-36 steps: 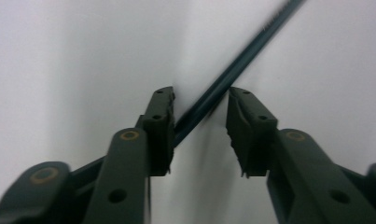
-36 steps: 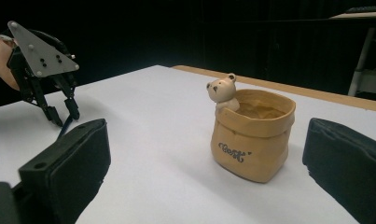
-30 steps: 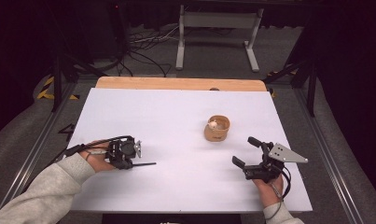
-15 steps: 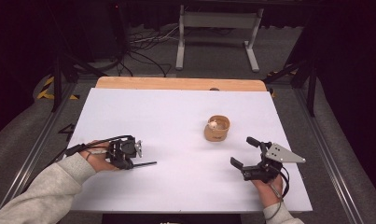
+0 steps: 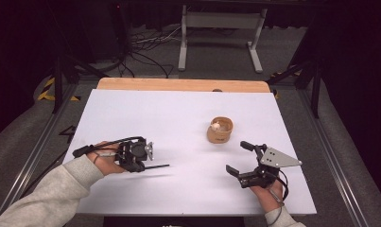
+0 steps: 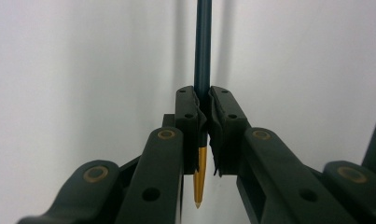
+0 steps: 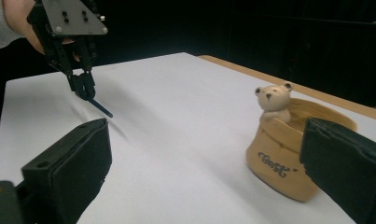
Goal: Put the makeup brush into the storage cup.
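1. A dark pencil (image 6: pixel 203 70) is clamped between the closed jaws of the left gripper (image 6: pixel 203 128); in the left gripper view its sharpened yellow tip points back toward the camera, and the long shaft runs out ahead over the white counter (image 6: pixel 83 70).

2. In the high view the left gripper (image 5: pixel 140 152) is held at the near left of the counter (image 5: pixel 178 118), with the pencil (image 5: pixel 156 166) projecting to the right, roughly level and just above the surface, judging by the shadow beneath it.

3. The right gripper (image 7: pixel 199 158) is held with its jaws spread wide and nothing between them. In the high view the right gripper (image 5: pixel 240 158) is seen at the near right, aimed toward the middle of the counter.

4. A tan cup with a small bear figure on its rim (image 5: pixel 220 130) stands upright just beyond the right gripper and well apart from the pencil. In the right gripper view the cup (image 7: pixel 288 154) sits just ahead of the right-hand jaw, not yet between the jaws.

5. The step in hand is judged to be carrying the held pencil to the cup; the cup is not yet reached or steadied.

6. For the next move, the pencil would probably have to be brought rightward and tipped upright over the cup's mouth, clear of the bear, while the cup may be braced by the open right gripper.
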A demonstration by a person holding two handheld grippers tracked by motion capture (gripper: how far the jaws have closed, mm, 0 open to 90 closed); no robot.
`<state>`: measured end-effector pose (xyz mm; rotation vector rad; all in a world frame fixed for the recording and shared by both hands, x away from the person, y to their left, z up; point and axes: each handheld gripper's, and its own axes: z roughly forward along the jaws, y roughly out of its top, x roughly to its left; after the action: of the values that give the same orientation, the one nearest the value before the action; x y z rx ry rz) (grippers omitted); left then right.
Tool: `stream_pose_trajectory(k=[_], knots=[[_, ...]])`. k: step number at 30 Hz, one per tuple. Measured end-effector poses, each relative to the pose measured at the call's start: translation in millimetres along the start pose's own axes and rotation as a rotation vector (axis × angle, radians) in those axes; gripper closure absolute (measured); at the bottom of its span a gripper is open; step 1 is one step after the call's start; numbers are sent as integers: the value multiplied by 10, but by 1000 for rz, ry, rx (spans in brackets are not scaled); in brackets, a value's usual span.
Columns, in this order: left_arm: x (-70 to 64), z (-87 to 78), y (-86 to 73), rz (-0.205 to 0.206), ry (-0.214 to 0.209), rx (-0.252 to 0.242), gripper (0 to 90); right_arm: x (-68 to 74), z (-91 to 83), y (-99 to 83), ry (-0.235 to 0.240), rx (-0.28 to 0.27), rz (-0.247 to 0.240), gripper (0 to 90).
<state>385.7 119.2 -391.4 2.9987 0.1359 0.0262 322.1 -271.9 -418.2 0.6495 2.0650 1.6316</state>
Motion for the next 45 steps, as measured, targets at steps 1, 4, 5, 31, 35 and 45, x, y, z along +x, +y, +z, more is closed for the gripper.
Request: stream_pose_trajectory(k=[1, 4, 5, 31, 35, 45], knots=[[-9, -10, 28, 7, -4, 0, 826, 13, 12, 7, 11, -1, -5, 28], [-52, -35, 145, 29, 3, -11, 826, 40, 37, 20, 30, -4, -12, 21], [-62, -44, 180, 35, 5, -14, 825, 47, 45, 23, 36, -4, -13, 18], [-292, -154, 810, 153, -6, -59, 825, 299, 375, 54, 231, 34, -25, 21], [-302, -154, 863, 167, -3, -51, 825, 348, 444, 63, 262, 40, -32, 32], [-320, -145, 922, 178, 4, -56, 825, 407, 544, 83, 329, 54, -36, 142]])
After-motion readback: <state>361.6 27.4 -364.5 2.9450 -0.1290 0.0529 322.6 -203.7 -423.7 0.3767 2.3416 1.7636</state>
